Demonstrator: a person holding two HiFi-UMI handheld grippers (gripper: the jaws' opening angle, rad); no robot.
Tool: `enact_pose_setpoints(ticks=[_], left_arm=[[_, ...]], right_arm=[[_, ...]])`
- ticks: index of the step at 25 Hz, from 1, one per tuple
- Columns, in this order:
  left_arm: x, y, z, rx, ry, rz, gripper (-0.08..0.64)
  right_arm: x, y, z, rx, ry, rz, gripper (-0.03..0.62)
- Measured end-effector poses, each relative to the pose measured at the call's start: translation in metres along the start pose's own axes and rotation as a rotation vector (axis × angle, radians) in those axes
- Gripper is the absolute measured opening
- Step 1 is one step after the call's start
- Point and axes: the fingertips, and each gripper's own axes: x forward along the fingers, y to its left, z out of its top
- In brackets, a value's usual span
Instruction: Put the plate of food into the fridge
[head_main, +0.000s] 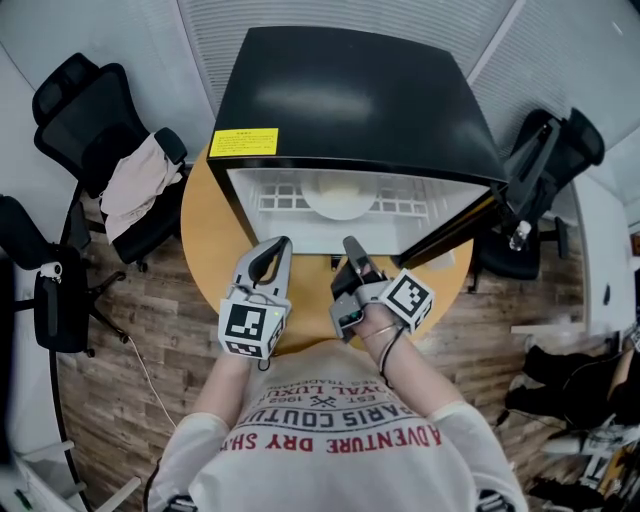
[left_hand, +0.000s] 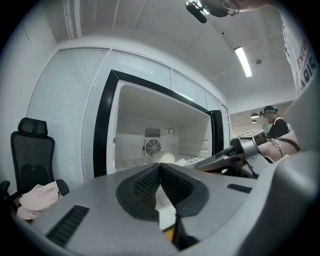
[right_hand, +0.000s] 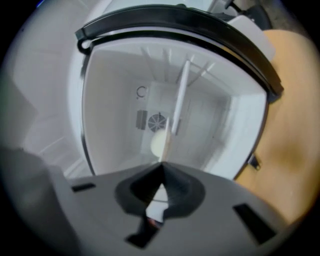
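Observation:
A black mini fridge (head_main: 350, 90) stands open on a round wooden table (head_main: 205, 215). A white plate (head_main: 340, 192) rests on the wire shelf inside, and a pale round shape, the plate (left_hand: 167, 158), shows deep in the white interior in the left gripper view. The right gripper view shows the same pale plate (right_hand: 158, 142) in front of the fan grille. My left gripper (head_main: 283, 243) is shut and empty just before the fridge opening, its jaws meeting at the tip (left_hand: 160, 166). My right gripper (head_main: 350, 243) hovers beside it, shut with nothing held (right_hand: 161, 165).
The fridge door (head_main: 470, 225) hangs open to the right. A yellow label (head_main: 244, 142) sits on the fridge top. A black office chair with a pale cloth (head_main: 135, 185) stands at the left, another chair (head_main: 545, 160) at the right. Wooden floor surrounds the table.

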Motion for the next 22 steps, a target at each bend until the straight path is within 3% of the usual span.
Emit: enact_pose_setpoints(ticks=[5,10,12,17,22], left_arm=[[-0.003,-0.008,-0.001,0.005,0.005,-0.017,0.033],[-0.005,-0.010,-0.002,0.007,0.007,-0.023,0.033],[-0.005,-0.013,-0.001,0.010,0.005,-0.031,0.032],[-0.006,-0.018,0.005,0.016,-0.023,-0.039,0.034],[-0.006,-0.018,0.009,0.034,-0.028,-0.037,0.034]], right_arm=[[-0.012,0.011,-0.002,-0.319,-0.001,-0.008,0.028],[-0.024,0.039,0.006,-0.858,-0.061,0.036,0.028],[-0.029,0.055,0.005,-0.991,-0.086,0.064,0.028],[-0.034,0.081,-0.005,-1.174,-0.085,0.117,0.028],[-0.034,0.064,-0.006,-1.223,-0.024,0.048,0.028]])
